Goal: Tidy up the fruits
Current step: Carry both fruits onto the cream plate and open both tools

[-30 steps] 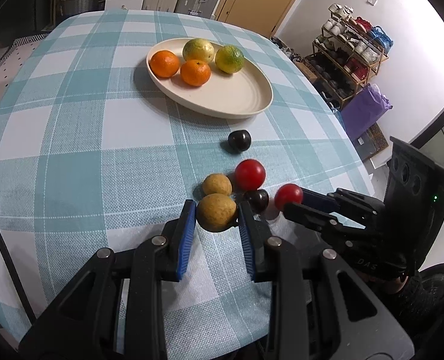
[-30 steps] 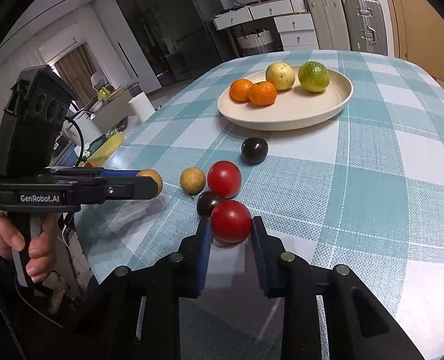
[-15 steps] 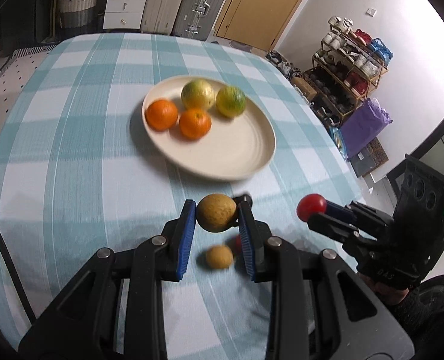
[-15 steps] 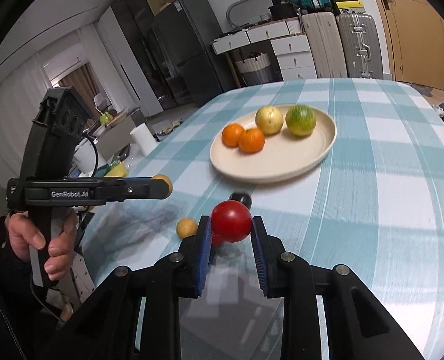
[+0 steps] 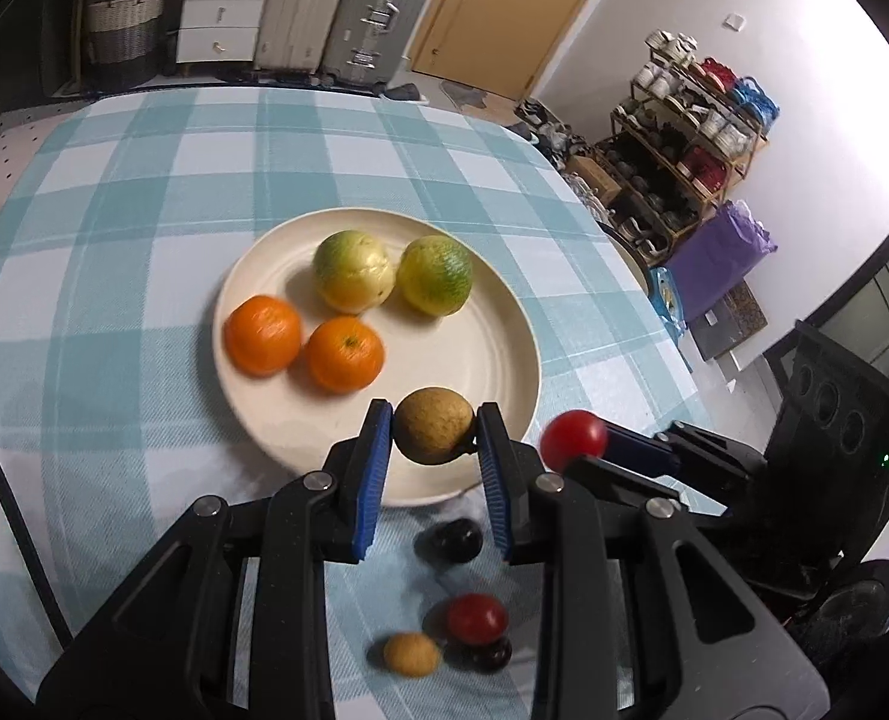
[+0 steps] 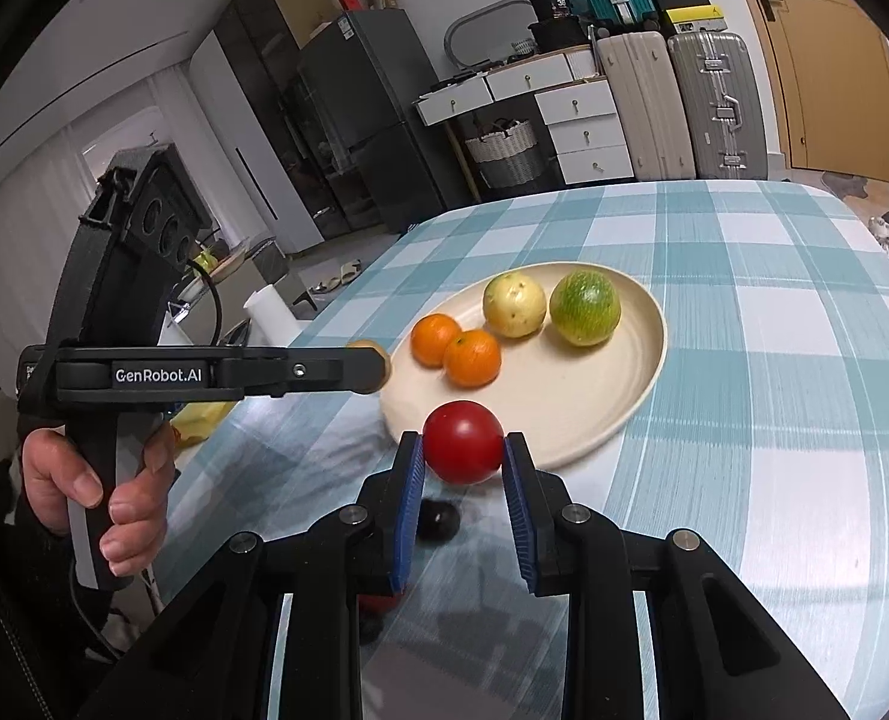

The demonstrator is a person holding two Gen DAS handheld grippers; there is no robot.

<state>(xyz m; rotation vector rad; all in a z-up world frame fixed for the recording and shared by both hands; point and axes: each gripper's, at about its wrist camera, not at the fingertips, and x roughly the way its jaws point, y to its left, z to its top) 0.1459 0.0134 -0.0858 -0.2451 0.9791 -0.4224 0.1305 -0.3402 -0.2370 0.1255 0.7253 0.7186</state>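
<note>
My left gripper [image 5: 435, 441] is shut on a brown-yellow round fruit [image 5: 434, 425] and holds it above the near rim of the cream plate [image 5: 492, 360]. The plate holds two oranges [image 5: 262, 334] and two green-yellow fruits [image 5: 436, 275]. My right gripper [image 6: 463, 450] is shut on a red tomato [image 6: 462, 441], raised over the plate's near edge [image 6: 588, 438]. On the cloth below lie a dark plum [image 5: 451, 542], a red tomato [image 5: 477, 618], a small yellow-brown fruit [image 5: 411, 653] and another dark fruit [image 5: 492, 654].
The table has a teal checked cloth [image 5: 114, 192]. The left gripper and the hand holding it [image 6: 114, 480] show at the left of the right wrist view. Suitcases, drawers and a basket stand beyond the table; a shelf rack [image 5: 684, 138] is at the right.
Both grippers have risen from the cloth with their fruits and moved forward to the plate's near rim. The loose fruits stay on the cloth, now below and behind.
</note>
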